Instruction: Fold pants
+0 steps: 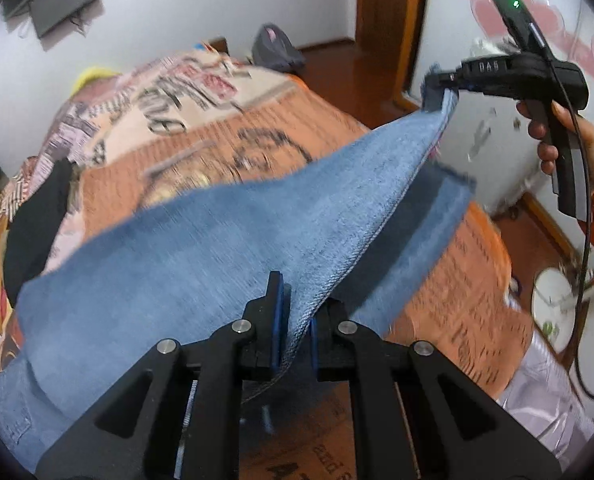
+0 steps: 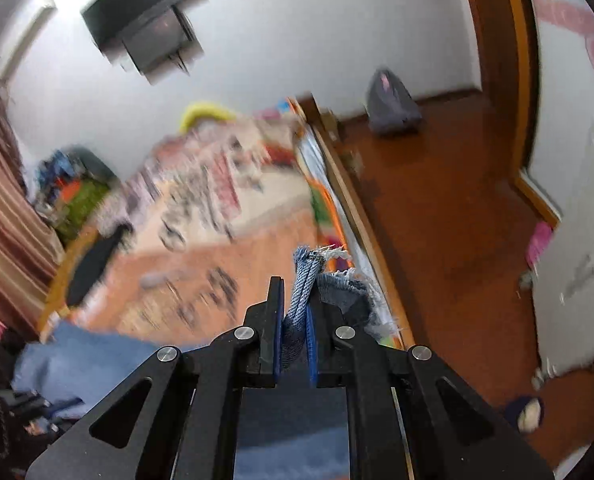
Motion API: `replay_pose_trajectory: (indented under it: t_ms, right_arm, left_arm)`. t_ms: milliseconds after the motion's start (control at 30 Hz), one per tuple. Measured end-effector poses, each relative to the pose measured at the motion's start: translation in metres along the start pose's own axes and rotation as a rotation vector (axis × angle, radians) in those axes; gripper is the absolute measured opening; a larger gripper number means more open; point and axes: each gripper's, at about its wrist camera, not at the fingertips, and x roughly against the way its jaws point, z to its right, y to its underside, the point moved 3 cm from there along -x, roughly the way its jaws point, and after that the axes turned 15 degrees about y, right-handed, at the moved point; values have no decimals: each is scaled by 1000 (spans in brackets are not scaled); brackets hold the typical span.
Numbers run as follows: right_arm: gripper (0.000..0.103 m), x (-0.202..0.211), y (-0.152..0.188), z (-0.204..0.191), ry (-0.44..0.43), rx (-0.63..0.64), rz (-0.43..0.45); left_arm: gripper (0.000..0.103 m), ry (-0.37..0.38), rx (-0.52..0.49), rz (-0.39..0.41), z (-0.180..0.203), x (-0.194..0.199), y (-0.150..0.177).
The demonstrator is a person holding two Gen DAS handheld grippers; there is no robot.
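Blue denim pants [image 1: 225, 248] stretch over a bed, one leg lifted off the cover. My left gripper [image 1: 297, 320] is shut on the folded edge of that leg near the camera. Far up at the right of the left wrist view, my right gripper [image 1: 437, 90] holds the frayed hem of the same leg, with a hand [image 1: 569, 140] in an orange sleeve on its grip. In the right wrist view the right gripper [image 2: 297, 312] is shut on the bunched hem [image 2: 305, 276], whose white frayed threads stick out past the fingertips. More denim [image 2: 93, 364] lies below at the left.
The bed carries an orange and cream printed cover [image 1: 457, 300]. A dark garment [image 1: 37, 232] lies at its left side. A grey bag [image 2: 391, 108] stands on the brown floor [image 2: 449, 220] by the wall. A screen [image 2: 145, 20] hangs on the white wall.
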Motion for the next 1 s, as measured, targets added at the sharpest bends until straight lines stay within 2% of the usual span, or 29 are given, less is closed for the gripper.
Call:
replay_pose_trajectory:
  t_ms: [100,233,400,500,567,633,667,733,867,933,1000]
  right_arm:
    - [8,-22,36,16,17,8,-117]
    - [8,-31,70,33,53,13,-192]
    - [8,-27,93,43,77,-23,-219]
    - [9,-25,100,45,114,-22,-229]
    - [14,-22,98,42,156,-9,-222]
    - [14,-12,94,35,207,40,-211]
    - [14,-6,91,29,229,77,-195]
    - [17,9,86,18,268,155,-142]
    - [45,33,81,-9,212,213,-56]
    - [48,36,82,-25,171,222,-25]
    - [48,30,88,-42,129,243,-38]
  left_arm:
    - [11,-2,-4,-18,3,-7,6]
    - [16,18,34,-18,1,-7,8]
    - [31,63,45,-12,7,4,11]
    - [34,73,40,19,12,18,12]
    - [36,47,43,74,11,33,8]
    - [44,37,53,124,8,47,5]
    - [52,30,60,143,3,52,3]
    - [55,3,73,156,-7,54,1]
    - [55,8,139,97,-29,35,7]
    - [55,2,158,62,-34,22,17]
    - [55,-23,147,50,-36,15,25]
